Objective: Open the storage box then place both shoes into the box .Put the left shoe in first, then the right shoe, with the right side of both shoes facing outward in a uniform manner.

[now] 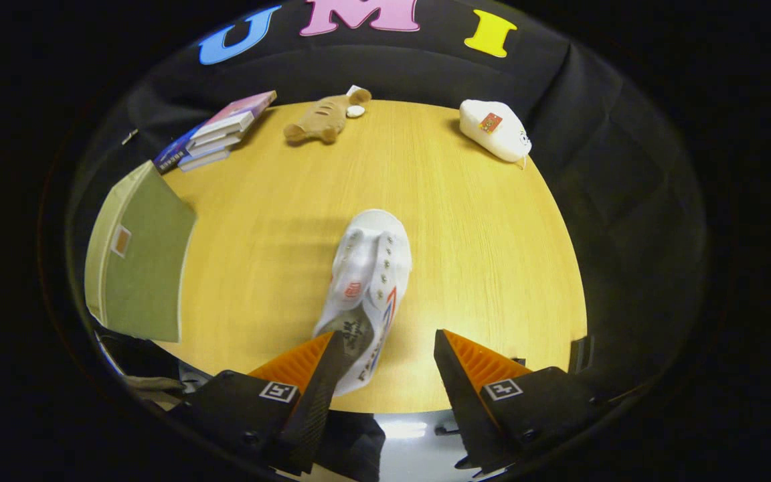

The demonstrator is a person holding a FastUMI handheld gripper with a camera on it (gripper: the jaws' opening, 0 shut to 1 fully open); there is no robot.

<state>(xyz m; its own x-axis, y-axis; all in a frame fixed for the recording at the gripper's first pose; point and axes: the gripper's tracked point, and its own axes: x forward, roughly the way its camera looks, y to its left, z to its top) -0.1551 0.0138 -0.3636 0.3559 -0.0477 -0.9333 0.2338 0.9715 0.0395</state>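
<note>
Here the gripper [385, 351] sits at the bottom centre of the frame with its two fingers spread wide and pinching nothing. The white shoe [367, 288] lies on the wooden table [492, 268] just ahead of the fingers, at centre frame. Its heel end rests against the inner face of the left finger [322, 375]; the right finger [459, 375] stands well apart from it, with bare table between. The long axis of the shoe runs away from the gripper, toe toward the upper centre, tilted slightly to the right.

The storage box [141, 261], olive green, occupies the left of the frame at the table's left edge, well apart from the shoe. Whether it is open cannot be told from this angle.

Judgement: the coming move turns on centring the shoe's heel between the fingers, since it lies to the left side of the gap.

Open room: bare table surrounds the shoe on all sides. Books [215, 134], a brown plush toy [325, 117] and a white pouch [496, 130] lie along the far edge.
</note>
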